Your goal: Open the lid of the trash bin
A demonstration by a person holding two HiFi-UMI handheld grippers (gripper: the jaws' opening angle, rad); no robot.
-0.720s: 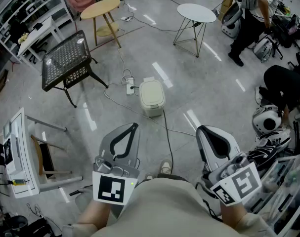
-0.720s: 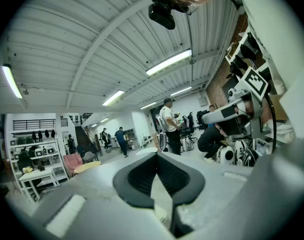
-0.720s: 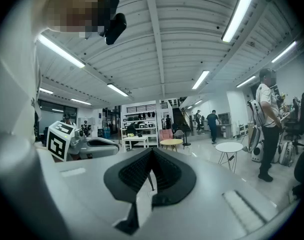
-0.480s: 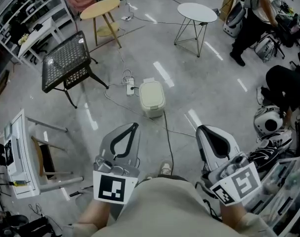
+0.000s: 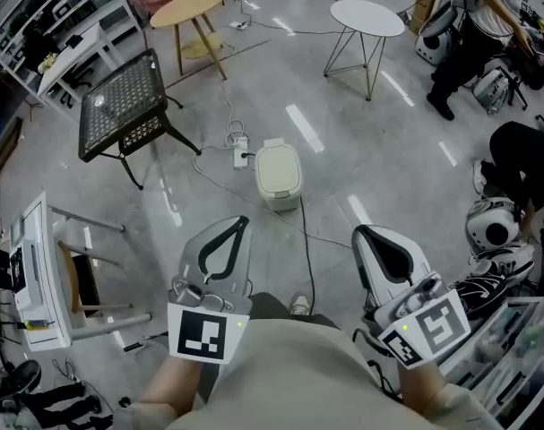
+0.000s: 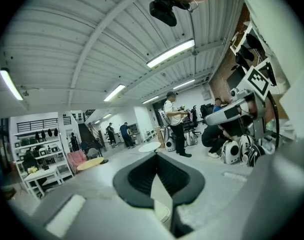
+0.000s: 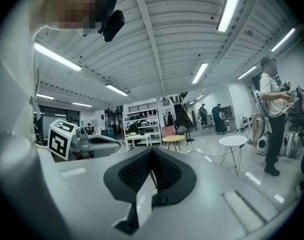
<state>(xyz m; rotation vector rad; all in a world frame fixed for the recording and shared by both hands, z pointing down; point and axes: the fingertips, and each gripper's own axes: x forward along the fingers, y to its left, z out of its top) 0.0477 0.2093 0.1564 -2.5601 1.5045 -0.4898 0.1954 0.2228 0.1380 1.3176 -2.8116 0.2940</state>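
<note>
A small cream trash bin [image 5: 278,173] stands on the grey floor with its lid down, about a stride ahead of me. My left gripper [image 5: 242,222] is held low at the left, its tips pointing toward the bin and well short of it. Its jaws meet at the tips with nothing between them. My right gripper [image 5: 359,233] hangs at the right, also shut and empty, farther from the bin. In the left gripper view the left gripper [image 6: 157,155] has closed tips. The right gripper [image 7: 152,150] looks the same in its own view.
A power strip [image 5: 240,153] and cables lie beside the bin, and one black cable [image 5: 305,240] runs toward my shoe. A black mesh table [image 5: 124,106] stands left, round tables [image 5: 189,9] [image 5: 367,16] beyond. A white rack [image 5: 34,276] is at left; people [image 5: 522,159] and gear are at right.
The head view has shifted slightly. Both grippers and the bin keep nearly the same places, and the lid stays down.
</note>
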